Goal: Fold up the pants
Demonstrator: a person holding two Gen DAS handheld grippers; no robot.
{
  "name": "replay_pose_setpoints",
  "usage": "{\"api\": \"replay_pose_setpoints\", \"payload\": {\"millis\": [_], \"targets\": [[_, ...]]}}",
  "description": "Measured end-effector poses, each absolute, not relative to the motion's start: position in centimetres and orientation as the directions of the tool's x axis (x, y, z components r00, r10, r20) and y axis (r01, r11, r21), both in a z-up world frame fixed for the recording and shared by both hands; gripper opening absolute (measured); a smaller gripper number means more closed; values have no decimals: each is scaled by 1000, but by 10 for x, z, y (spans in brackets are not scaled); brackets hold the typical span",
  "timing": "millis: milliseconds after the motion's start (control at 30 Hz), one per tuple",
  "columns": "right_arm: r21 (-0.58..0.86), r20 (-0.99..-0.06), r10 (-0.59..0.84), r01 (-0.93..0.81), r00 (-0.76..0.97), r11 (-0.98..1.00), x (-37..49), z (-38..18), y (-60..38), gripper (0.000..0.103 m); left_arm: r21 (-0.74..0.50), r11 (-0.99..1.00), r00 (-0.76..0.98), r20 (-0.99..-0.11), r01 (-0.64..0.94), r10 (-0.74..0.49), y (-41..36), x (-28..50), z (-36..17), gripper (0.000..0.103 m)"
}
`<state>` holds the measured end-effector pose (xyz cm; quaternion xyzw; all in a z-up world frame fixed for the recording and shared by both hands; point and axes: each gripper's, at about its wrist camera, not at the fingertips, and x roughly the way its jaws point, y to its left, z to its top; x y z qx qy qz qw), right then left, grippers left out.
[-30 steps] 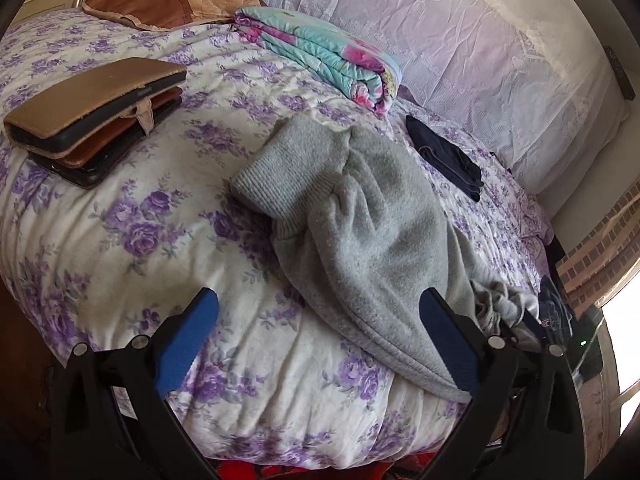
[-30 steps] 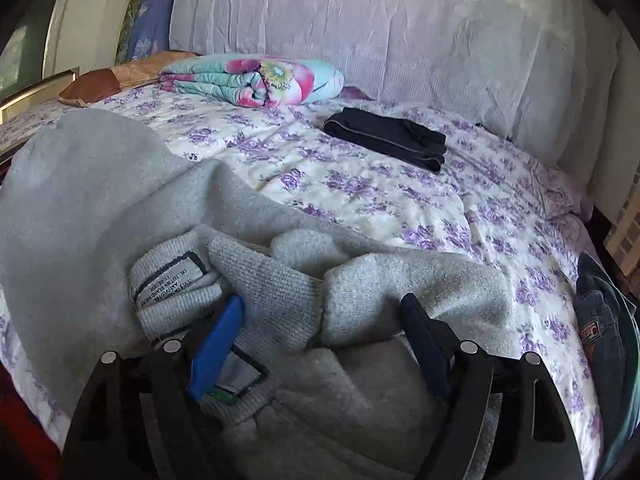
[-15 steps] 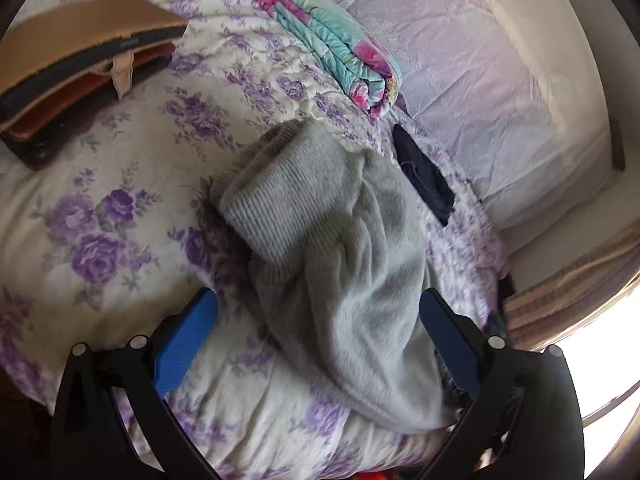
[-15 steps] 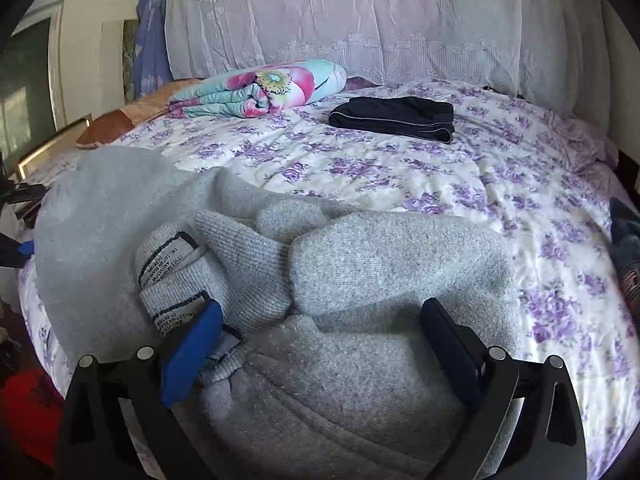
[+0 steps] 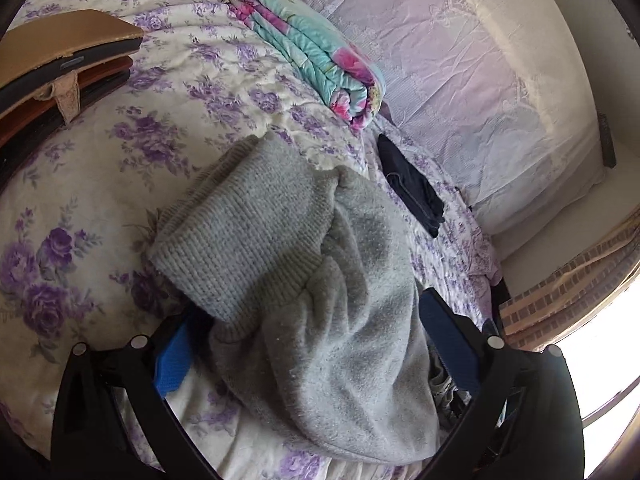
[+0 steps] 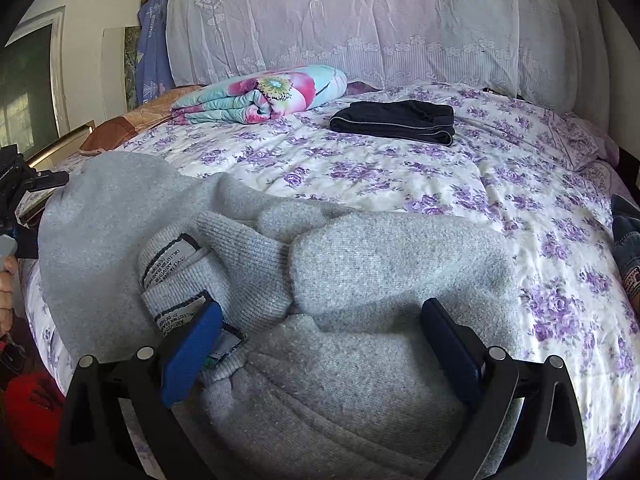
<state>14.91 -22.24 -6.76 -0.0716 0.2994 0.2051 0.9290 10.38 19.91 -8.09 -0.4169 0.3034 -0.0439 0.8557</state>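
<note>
Grey fleece pants (image 5: 304,280) lie crumpled on the floral bedspread (image 5: 120,168) near the bed's front edge, ribbed cuff (image 5: 244,236) uppermost in the left wrist view. My left gripper (image 5: 312,344) is open, its blue pads either side of the cloth just below the cuff. In the right wrist view the pants (image 6: 380,264) fill the foreground, with a ribbed band and sewn label (image 6: 168,264) turned up. My right gripper (image 6: 320,344) is open, its jaws straddling the bunched fabric, the left pad (image 6: 192,348) beside the label.
A folded dark garment (image 6: 394,120) and a folded floral quilt (image 6: 260,96) lie farther back on the bed (image 6: 520,184). Brown cases (image 5: 60,64) sit at the left edge. Jeans (image 6: 626,248) lie at the right edge. A lace-covered headboard stands behind.
My left gripper has moved in low over the pants, from off the bed edge to straddling the cloth by the cuff. My right gripper has opened wider and shifted slightly over the bunched fabric.
</note>
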Motion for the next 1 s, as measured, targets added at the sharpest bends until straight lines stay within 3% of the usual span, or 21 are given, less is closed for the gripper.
{"api": "replay_pose_setpoints", "payload": {"millis": [33, 100, 200, 333, 400, 633, 833, 1000], "targets": [[-3, -577, 344, -423, 741, 906, 147, -66, -224, 99, -748, 639, 819, -473, -178, -326, 201, 102, -81, 90], [15, -526, 348, -401, 776, 916, 136, -56, -233, 99, -752, 627, 821, -480, -204, -309, 207, 100, -84, 60], [-23, -470, 264, -311, 842, 950, 124, -41, -246, 99, -734, 641, 813, -504, -225, -291, 209, 100, -88, 51], [-218, -603, 105, -289, 791, 932, 144, -69, -234, 100, -694, 681, 821, -516, -233, -245, 201, 97, -81, 43], [-161, -601, 138, -288, 787, 944, 145, -70, -242, 100, -704, 675, 834, -495, -222, -242, 199, 92, -74, 37], [-134, -583, 171, -302, 794, 944, 144, -74, -247, 100, -506, 859, 889, -426, -79, -169, 142, 69, -5, 34], [-73, -576, 223, -320, 787, 945, 143, -72, -256, 100, -335, 939, 894, -441, -80, -81, 98, 74, 9, 34], [-82, -455, 189, -252, 870, 964, 121, -42, -270, 99, -288, 957, 898, -431, -44, -88, 82, 75, 19, 33]]}}
